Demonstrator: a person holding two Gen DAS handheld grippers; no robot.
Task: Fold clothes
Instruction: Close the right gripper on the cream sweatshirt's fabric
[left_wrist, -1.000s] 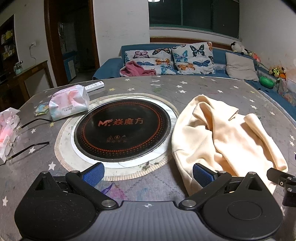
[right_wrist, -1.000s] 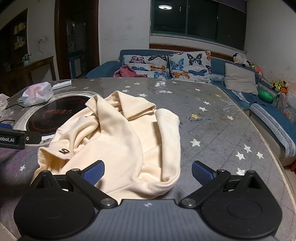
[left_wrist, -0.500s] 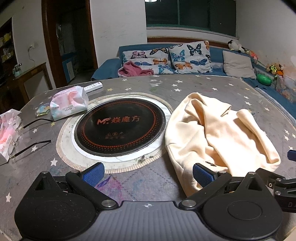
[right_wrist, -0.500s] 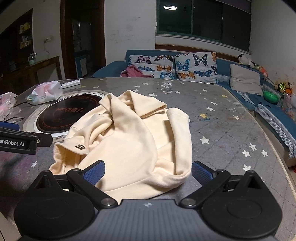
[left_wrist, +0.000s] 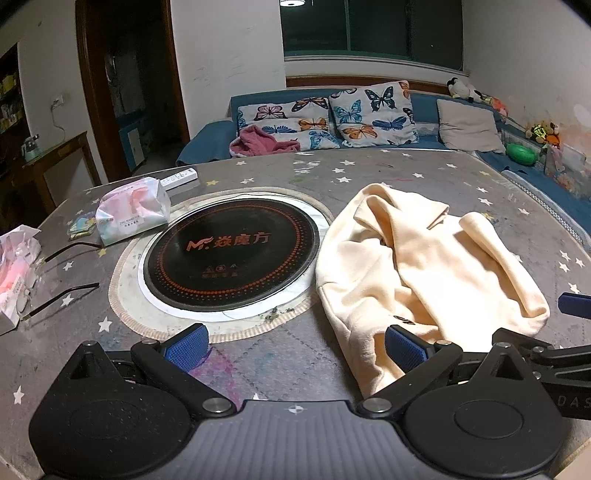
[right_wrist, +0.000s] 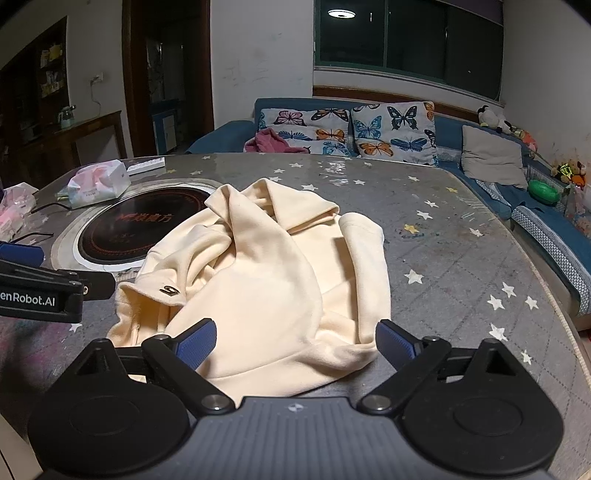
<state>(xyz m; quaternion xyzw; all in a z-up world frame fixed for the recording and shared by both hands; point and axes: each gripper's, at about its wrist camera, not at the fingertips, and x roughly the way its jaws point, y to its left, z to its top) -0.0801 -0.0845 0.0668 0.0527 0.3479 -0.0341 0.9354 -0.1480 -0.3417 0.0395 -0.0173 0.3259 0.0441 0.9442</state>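
Both hand-held grippers stand wide apart in the jaws and hold nothing. The left hand-held gripper (left_wrist: 295, 345) hovers low over the near edge of the table (left_wrist: 406, 173), its right blue pad just touching or overlapping the hem of the garment, though real contact cannot be told. The right hand-held gripper (right_wrist: 295, 341) hovers above the near side of the same garment, the cloth lying between and beyond its blue pads.

Going by size, the table comes first: a broad grey top printed with white stars. Behind it runs a blue sofa (left_wrist: 210, 138) carrying butterfly cushions (left_wrist: 369, 110) and a crumpled pink garment (left_wrist: 258, 142).

Next is the cream sweatshirt (right_wrist: 266, 273), lying rumpled and partly folded over itself on the table, right of centre in the left wrist view. Its left edge lies just beside the round black induction cooktop (left_wrist: 231, 258), which is set into the table inside a pale ring.

Left of the cooktop sits a soft tissue pack (left_wrist: 131, 210), with a white remote control (left_wrist: 179, 177) just behind it. A small dark logo tag (right_wrist: 169, 291) shows on the sweatshirt near its left corner.
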